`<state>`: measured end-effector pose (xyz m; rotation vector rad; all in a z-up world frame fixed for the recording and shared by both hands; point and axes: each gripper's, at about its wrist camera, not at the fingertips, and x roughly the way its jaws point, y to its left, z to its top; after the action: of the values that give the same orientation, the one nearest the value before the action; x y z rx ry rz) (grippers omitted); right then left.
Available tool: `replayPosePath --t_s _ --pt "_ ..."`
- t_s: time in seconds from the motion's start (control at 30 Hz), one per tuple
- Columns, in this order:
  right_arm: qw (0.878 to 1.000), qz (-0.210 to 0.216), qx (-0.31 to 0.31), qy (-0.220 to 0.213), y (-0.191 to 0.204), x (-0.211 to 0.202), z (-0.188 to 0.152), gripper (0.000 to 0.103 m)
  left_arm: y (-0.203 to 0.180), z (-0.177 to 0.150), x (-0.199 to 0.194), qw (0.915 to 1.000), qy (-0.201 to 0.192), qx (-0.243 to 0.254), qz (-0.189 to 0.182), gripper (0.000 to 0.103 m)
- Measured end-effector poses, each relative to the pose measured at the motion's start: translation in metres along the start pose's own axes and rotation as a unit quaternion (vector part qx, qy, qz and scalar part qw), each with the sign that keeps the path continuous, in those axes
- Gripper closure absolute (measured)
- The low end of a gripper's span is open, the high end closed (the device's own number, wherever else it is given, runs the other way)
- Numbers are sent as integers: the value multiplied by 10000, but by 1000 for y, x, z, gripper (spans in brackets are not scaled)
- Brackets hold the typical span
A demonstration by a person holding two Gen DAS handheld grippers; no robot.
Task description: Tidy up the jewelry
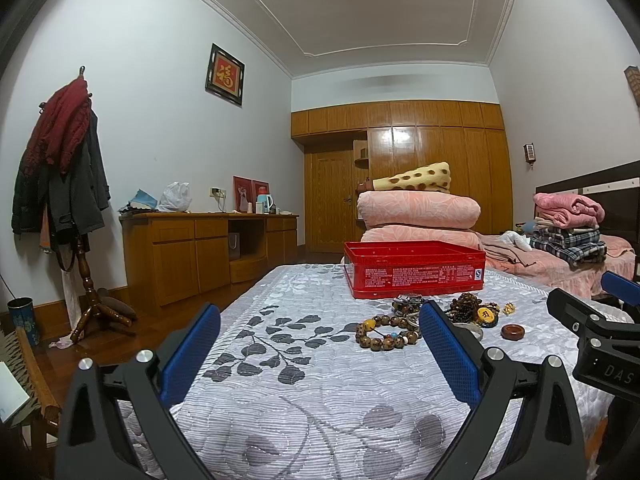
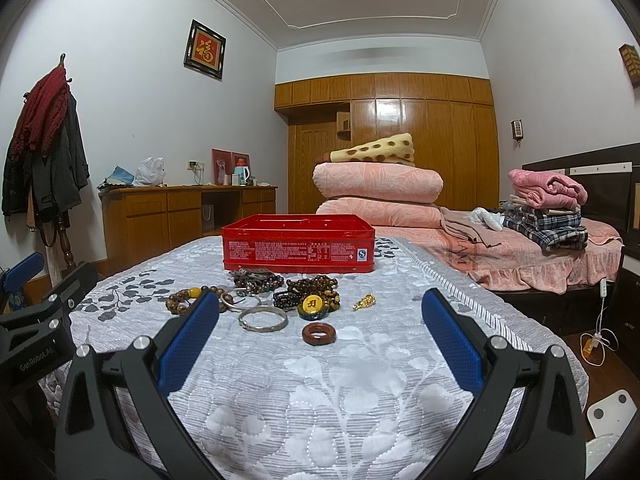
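Note:
An open red tin box (image 1: 414, 270) (image 2: 298, 248) stands on the grey leaf-patterned bedspread (image 1: 304, 364) (image 2: 360, 380). In front of it lies a heap of jewelry: a brown bead bracelet (image 1: 386, 334) (image 2: 188, 300), dark bead strands (image 2: 312, 290), a yellow round pendant (image 1: 486, 315) (image 2: 313, 305), a silver bangle (image 2: 263, 319), a brown wooden ring (image 1: 513, 332) (image 2: 319, 333) and a small gold charm (image 1: 509, 308) (image 2: 364, 302). My left gripper (image 1: 320, 320) is open, near the bracelet. My right gripper (image 2: 320, 308) is open, short of the ring and bangle.
The bedspread's right edge drops beside a pink-covered bed (image 2: 520, 256) with folded blankets (image 2: 376, 192) and clothes (image 2: 548, 212). A wooden cabinet (image 1: 208, 248) and a coat stand (image 1: 64, 184) line the left wall. A white charger cable (image 2: 600, 320) lies at the floor on the right.

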<state>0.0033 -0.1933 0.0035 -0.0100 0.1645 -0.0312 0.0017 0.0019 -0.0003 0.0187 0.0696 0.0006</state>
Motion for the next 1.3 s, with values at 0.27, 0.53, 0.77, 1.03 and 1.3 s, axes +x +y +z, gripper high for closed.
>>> replayPosePath --t_s 0.27,0.53,0.77,1.03,1.3 --pt "10000 2 0 0 0 0 0 5 0 0 0 10000 1 -3 -5 6" --pt "10000 1 3 5 0 0 0 5 0 0 0 10000 0 -3 -5 6" --pt "10000 2 6 1 0 1 -1 5 0 0 0 10000 -3 -4 -4 6" --pt "10000 -1 4 2 0 2 -2 5 0 0 0 10000 5 -2 -7 6" --pt "9992 53 28 405 -4 12 2 5 15 8 4 9993 350 -51 -88 6"
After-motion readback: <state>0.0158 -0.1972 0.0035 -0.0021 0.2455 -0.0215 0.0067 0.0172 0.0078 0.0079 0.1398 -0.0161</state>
